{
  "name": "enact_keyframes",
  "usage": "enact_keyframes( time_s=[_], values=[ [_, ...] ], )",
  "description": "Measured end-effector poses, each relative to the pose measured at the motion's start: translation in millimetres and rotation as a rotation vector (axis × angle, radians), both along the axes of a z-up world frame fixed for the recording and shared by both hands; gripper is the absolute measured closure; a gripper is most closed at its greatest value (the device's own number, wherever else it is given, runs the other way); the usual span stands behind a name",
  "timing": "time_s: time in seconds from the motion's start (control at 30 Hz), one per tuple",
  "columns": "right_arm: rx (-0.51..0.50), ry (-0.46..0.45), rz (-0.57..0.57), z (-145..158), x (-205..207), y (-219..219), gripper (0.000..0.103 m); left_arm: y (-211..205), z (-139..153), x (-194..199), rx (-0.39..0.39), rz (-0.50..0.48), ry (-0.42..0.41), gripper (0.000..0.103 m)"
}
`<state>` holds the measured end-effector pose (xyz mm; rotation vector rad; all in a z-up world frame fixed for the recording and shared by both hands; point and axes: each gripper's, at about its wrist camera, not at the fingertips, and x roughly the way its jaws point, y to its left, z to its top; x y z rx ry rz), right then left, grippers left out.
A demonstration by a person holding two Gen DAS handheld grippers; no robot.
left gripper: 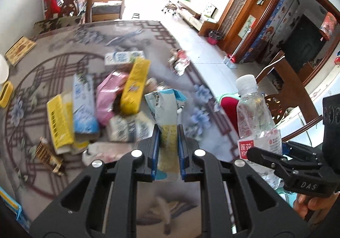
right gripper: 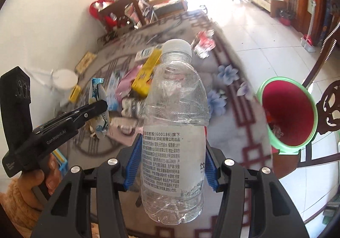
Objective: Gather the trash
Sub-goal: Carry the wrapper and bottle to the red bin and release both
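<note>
The left gripper (left gripper: 167, 148) has its jaws clenched on a crumpled pale-blue and yellow snack wrapper (left gripper: 164, 110), lifted clear above the patterned tabletop (left gripper: 89, 47). The right gripper (right gripper: 172, 165) grasps a clear, empty plastic water bottle with a white cap (right gripper: 174, 121) around its labelled middle, upright. A red bin with a green rim (right gripper: 286, 114) stands beside the tabletop, near the bottle.

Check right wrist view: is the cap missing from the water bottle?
No, the water bottle held in the right gripper has its white cap on the neck.
</note>
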<state>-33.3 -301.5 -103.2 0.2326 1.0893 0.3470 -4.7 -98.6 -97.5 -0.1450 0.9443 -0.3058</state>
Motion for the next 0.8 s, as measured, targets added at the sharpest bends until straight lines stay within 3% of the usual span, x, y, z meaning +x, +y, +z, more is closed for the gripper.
enact_keyframes(
  time_s=[0.47,0.8],
  values=[
    [0.018,-0.001,-0.071,-4,17,-57,0.052,-62,4,20,-0.024,-0.085,0.014,0.088],
    [0.041,0.054,-0.198,-27,28,-131,0.052,-111,-6,29,-0.005,-0.131,0.041,0.088]
  ],
)
